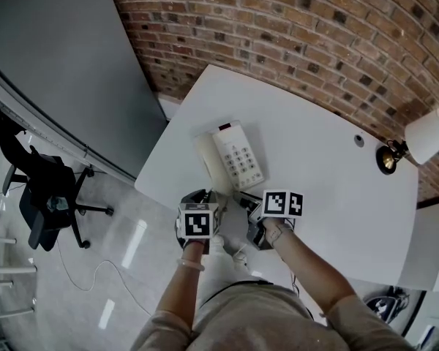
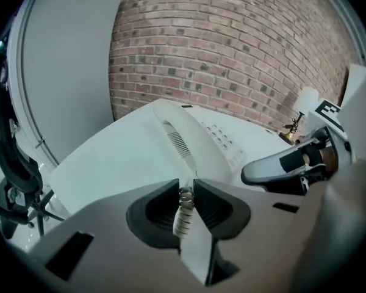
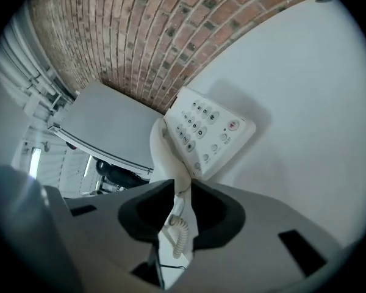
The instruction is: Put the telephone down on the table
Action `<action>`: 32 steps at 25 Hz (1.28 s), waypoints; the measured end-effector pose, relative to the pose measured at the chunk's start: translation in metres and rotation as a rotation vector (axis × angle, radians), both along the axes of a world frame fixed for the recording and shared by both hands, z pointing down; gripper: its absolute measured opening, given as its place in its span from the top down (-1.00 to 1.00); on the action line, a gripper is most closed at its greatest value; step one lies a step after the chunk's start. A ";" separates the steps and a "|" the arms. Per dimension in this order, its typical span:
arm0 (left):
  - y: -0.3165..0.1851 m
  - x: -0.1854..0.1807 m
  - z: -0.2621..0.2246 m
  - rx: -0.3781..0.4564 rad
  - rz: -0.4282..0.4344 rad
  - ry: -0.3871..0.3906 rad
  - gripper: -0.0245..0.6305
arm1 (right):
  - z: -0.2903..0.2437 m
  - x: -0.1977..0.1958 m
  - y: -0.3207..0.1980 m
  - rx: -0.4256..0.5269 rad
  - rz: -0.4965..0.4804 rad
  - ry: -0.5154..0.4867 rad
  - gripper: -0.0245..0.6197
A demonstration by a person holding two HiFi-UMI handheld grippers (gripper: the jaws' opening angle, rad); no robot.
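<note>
A white telephone (image 1: 238,156) lies flat on the white table (image 1: 329,189), keypad up, its handset (image 1: 208,163) resting along its left side. Both grippers sit close together at the table's near edge, just in front of the telephone. In the left gripper view, my left gripper (image 2: 186,185) is shut on the coiled cord (image 2: 184,203), with the handset (image 2: 183,139) stretching away ahead. In the right gripper view, my right gripper (image 3: 183,188) is closed narrowly on the near end of the handset (image 3: 165,151), where the coiled cord (image 3: 180,231) hangs down. The keypad base (image 3: 210,127) lies just beyond.
A brick wall runs behind the table. A small lamp (image 1: 424,137) stands at the table's far right, and a cable hole (image 1: 359,140) is near it. A black office chair (image 1: 44,196) stands on the floor to the left. The right gripper's body (image 2: 293,163) shows beside the left one.
</note>
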State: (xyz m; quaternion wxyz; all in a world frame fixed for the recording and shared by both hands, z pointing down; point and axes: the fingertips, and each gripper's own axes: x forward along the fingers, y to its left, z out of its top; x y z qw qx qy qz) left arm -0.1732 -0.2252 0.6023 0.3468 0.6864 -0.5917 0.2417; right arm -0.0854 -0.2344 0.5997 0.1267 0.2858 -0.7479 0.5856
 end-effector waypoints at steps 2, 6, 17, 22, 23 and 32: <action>0.002 -0.001 0.001 -0.010 0.012 -0.005 0.70 | 0.003 0.003 0.000 -0.016 0.016 -0.008 0.65; 0.007 0.001 0.000 -0.012 0.012 0.018 0.70 | 0.004 0.008 -0.002 -0.001 0.007 -0.005 0.68; 0.023 -0.013 -0.032 0.138 0.019 -0.060 0.76 | -0.021 0.024 -0.008 0.219 -0.057 0.039 0.90; 0.024 -0.024 -0.065 0.271 -0.019 -0.046 0.90 | -0.051 0.030 -0.011 0.437 -0.114 0.088 0.90; 0.024 -0.026 -0.072 0.297 -0.025 -0.042 0.91 | -0.059 0.030 -0.012 0.484 -0.123 0.096 0.91; 0.035 -0.038 -0.130 0.523 -0.095 -0.010 0.91 | -0.125 0.034 -0.008 0.830 -0.167 0.134 0.91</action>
